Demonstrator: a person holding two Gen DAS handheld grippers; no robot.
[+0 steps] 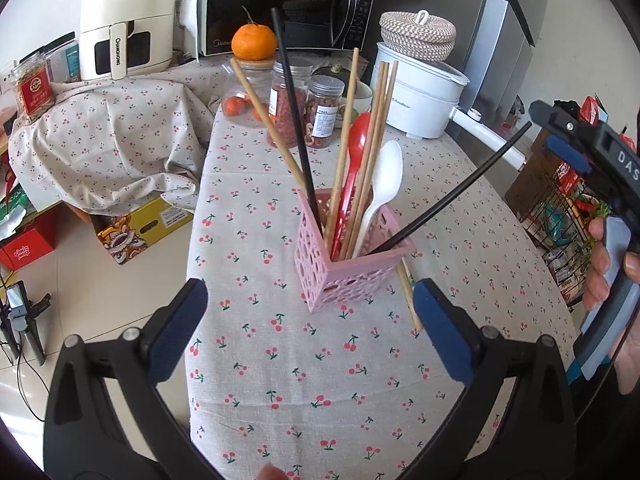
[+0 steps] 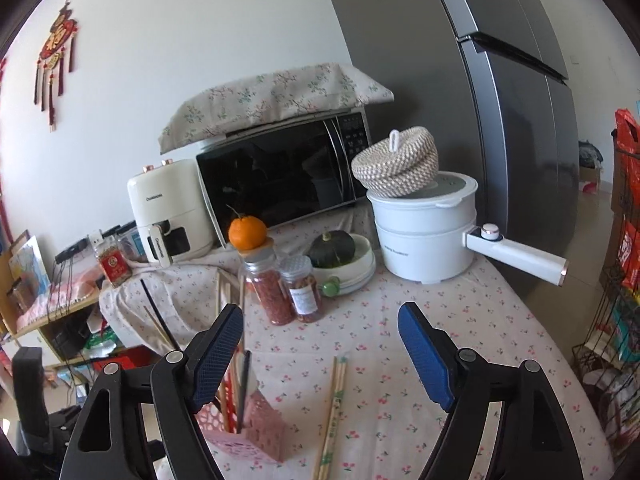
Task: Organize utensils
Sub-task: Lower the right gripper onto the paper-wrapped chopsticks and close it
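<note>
Clearly, from the left wrist, "CHANGHONG" reads on the cream air fryer (image 1: 128, 20), and the pink perforated plastic holder (image 1: 346, 256) on the cherry-print tablecloth (image 1: 280, 360) holds wooden chopsticks (image 1: 376, 140), black chopsticks (image 1: 294, 120), a red spoon (image 1: 354, 152) and a white spoon (image 1: 384, 178); the left gripper (image 1: 310, 330) gapes empty. From the right wrist, the right gripper (image 2: 320, 354) stands open and empty above loose bamboo chopsticks (image 2: 334, 408) lying beside that holder.

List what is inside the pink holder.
Inside the pink holder: a red spoon, a white spoon, wooden chopsticks and two black chopsticks. Their lower ends are hidden by its walls.
</note>
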